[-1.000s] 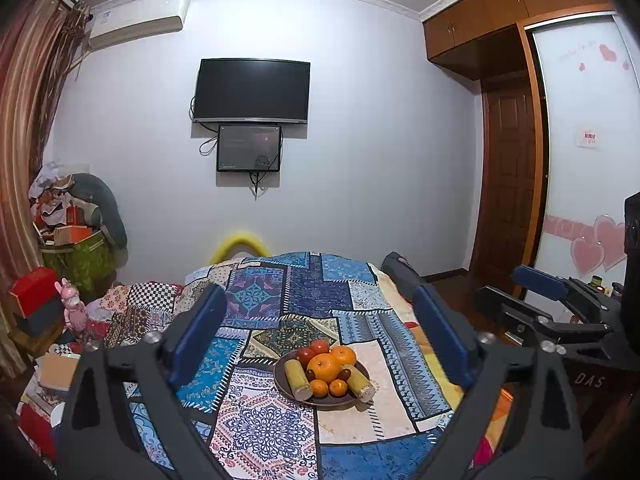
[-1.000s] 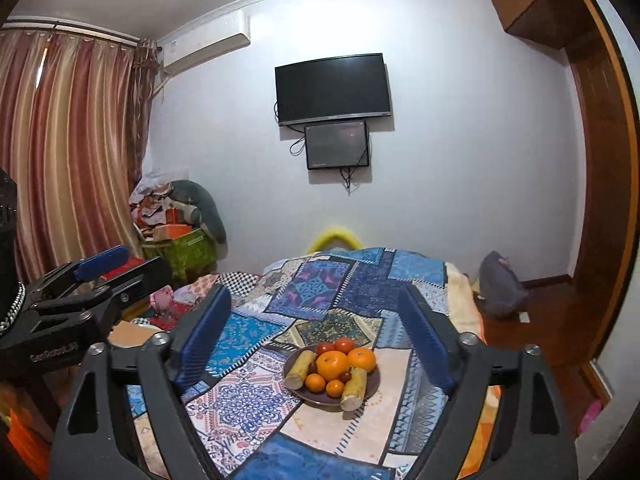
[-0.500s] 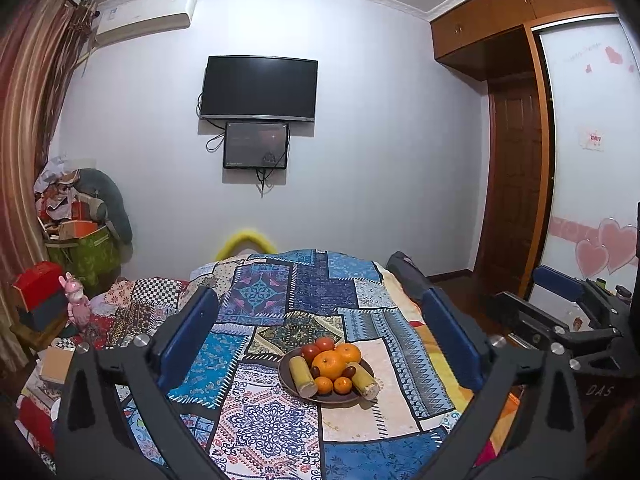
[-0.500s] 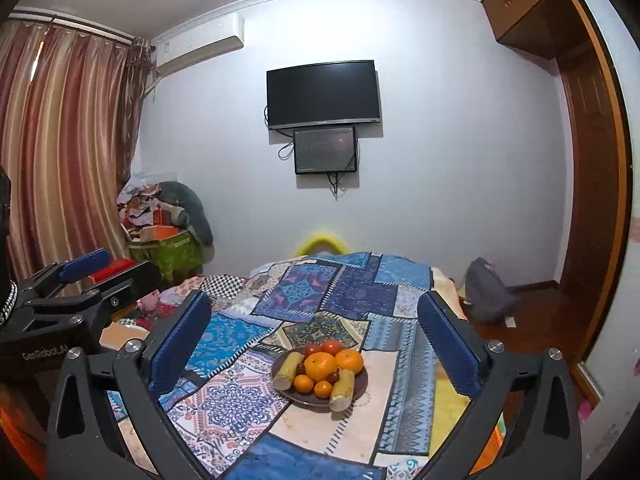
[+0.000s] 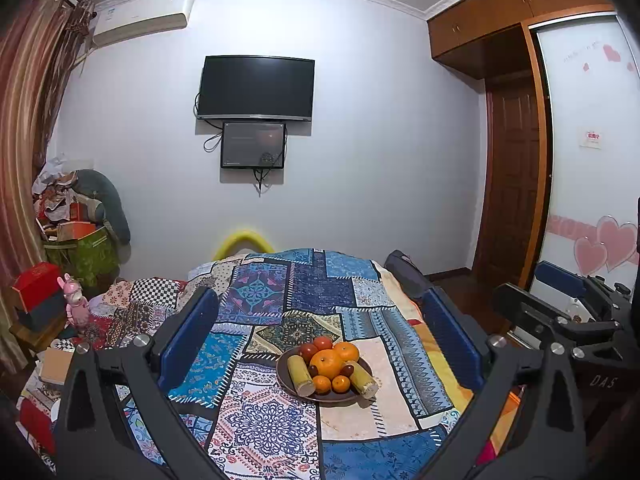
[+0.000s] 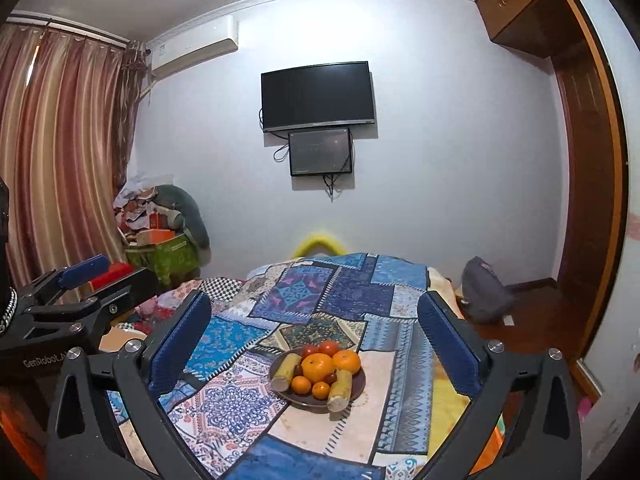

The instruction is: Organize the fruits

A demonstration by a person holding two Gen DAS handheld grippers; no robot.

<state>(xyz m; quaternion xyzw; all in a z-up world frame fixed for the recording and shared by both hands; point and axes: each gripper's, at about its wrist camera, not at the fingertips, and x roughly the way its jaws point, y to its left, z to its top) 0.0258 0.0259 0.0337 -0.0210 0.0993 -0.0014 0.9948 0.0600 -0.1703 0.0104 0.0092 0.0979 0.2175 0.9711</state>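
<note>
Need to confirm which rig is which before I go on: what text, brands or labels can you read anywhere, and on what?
"GenRobot.A", cut off: left hand-held gripper body, right wrist view.
"DAS": right hand-held gripper body, left wrist view.
Red-and-white sticker on wardrobe door: too small to read.
Air conditioner label: blurred.
TV brand mark: unreadable.

we see a patchwork quilt (image 5: 304, 300) in blues, white and orange prints, with one black-and-white checked patch. on a dark brown plate (image 5: 286, 376) lie orange citrus (image 5: 326, 362), red tomatoes (image 5: 316, 346) and yellow-green cane pieces (image 5: 300, 374). our gripper pads (image 6: 180, 344) are blue, the curtains (image 6: 60, 152) striped pink-brown.
</note>
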